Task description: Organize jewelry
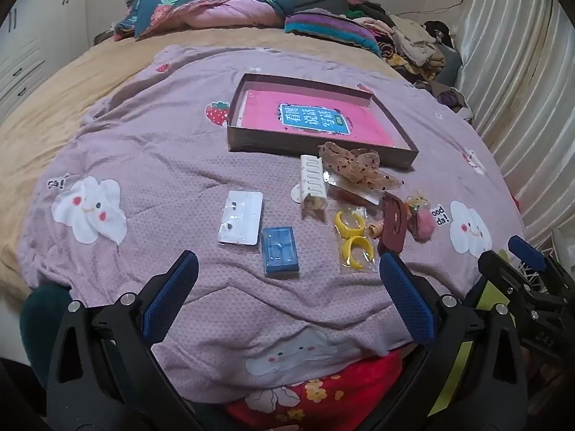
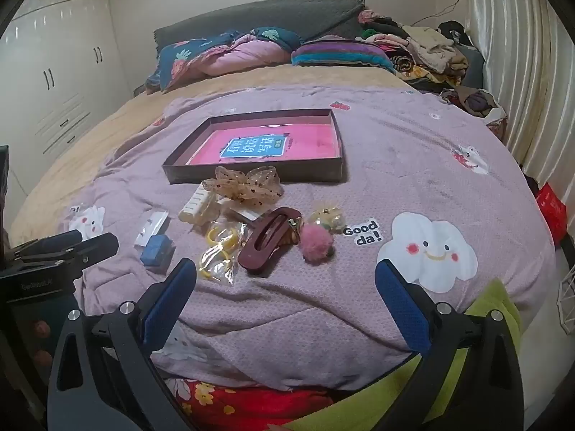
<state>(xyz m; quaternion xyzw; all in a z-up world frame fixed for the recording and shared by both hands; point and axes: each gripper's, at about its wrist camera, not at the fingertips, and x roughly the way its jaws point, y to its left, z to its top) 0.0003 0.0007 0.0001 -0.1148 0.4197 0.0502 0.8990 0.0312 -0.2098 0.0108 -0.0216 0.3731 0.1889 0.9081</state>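
Observation:
A shallow brown box [image 1: 248, 142] [image 2: 251, 172] with a pink book inside lies on the purple quilt. In front of it lies a loose pile: a beige dotted bow [image 1: 354, 163] [image 2: 248, 183], a white claw clip [image 1: 313, 179] [image 2: 196, 204], bagged yellow rings [image 1: 354, 239] [image 2: 219, 251], a maroon hair clip [image 1: 393, 224] [image 2: 269, 239], a pink pompom [image 1: 422, 224] [image 2: 316, 246], a blue case [image 1: 279, 249] [image 2: 155, 248] and an earring card [image 1: 240, 222] [image 2: 152, 228]. My left gripper [image 1: 287, 280] is open near the blue case. My right gripper [image 2: 285, 287] is open before the maroon clip.
The quilt [image 2: 395, 165] covers a bed with pillows [image 1: 201, 10] and piled clothes [image 2: 424, 50] at the far end. A curtain [image 2: 521, 54] hangs on the right, white cupboards [image 2: 54, 64] stand on the left. Red floral cloth [image 2: 251, 402] lies at the near edge.

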